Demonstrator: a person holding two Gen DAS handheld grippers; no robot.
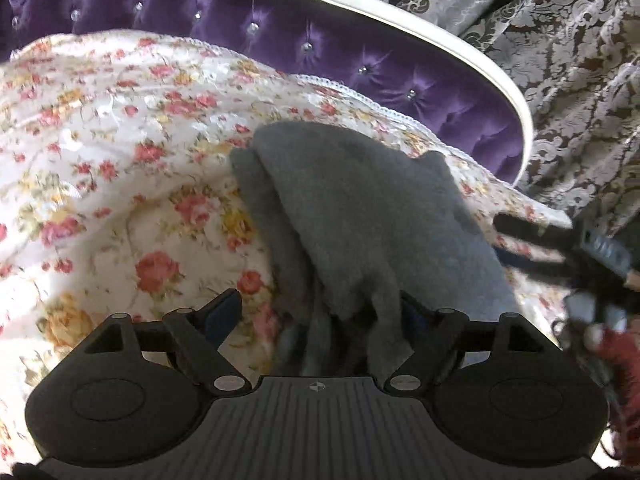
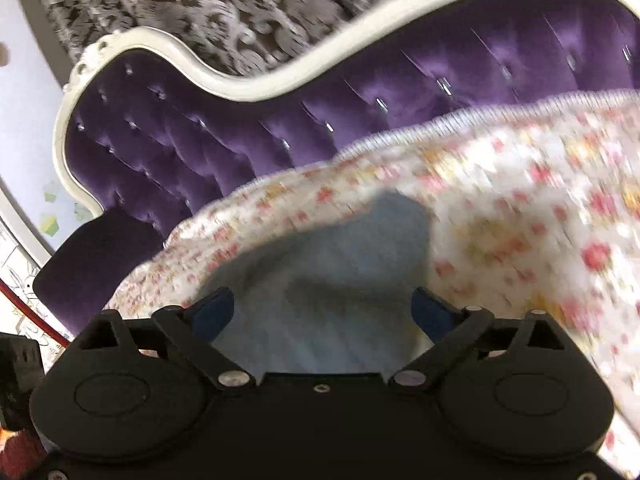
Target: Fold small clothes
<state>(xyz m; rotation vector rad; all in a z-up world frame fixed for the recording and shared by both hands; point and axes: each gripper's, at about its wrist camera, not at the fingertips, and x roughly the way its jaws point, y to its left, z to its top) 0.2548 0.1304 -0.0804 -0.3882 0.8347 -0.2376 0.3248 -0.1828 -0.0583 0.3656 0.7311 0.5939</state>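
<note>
The grey fleece garment point(image 1: 360, 216) lies folded on the floral bedspread point(image 1: 120, 160), its near edge bunched between the wide-spread jaws of the left gripper point(image 1: 320, 312), pads not pressing it. The right gripper point(image 2: 324, 312) hovers over the same cloth point(image 2: 340, 264), jaws wide and holding nothing, the tufted purple headboard point(image 2: 240, 140) behind.

Home bedroom, purple tufted headboard point(image 1: 256, 40) with white carved frame, floral bedspread point(image 1: 100, 168), damask curtains point(image 1: 560, 40)
</note>
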